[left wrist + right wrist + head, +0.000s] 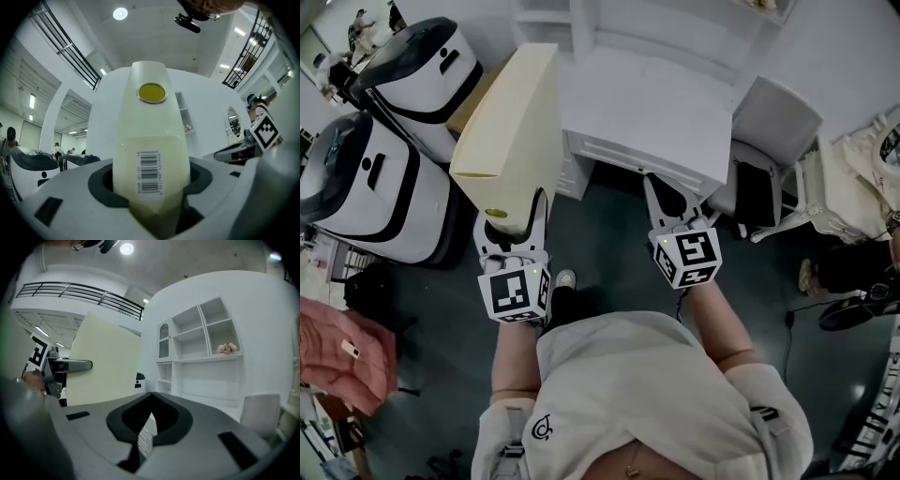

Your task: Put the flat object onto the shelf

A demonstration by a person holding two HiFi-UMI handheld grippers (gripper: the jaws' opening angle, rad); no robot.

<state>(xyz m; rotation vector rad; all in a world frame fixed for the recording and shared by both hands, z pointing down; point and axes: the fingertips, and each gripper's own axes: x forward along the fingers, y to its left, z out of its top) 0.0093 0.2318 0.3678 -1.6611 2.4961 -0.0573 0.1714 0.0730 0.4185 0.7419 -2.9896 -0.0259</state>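
Note:
The flat object is a pale yellow, thin box with a barcode label and a round yellow spot. It stands upright, its lower end between the jaws of my left gripper, which is shut on it. In the right gripper view it shows as a broad cream panel at the left. My right gripper hangs beside it, jaws shut with nothing between them, in front of the white desk. The white shelf unit rises behind the desk, with a small ornament in one compartment.
Two white and black machines stand at the left, close to the box. A white chair with a dark bag sits right of the desk. A pink garment lies at lower left. Cloth and cables are at the far right.

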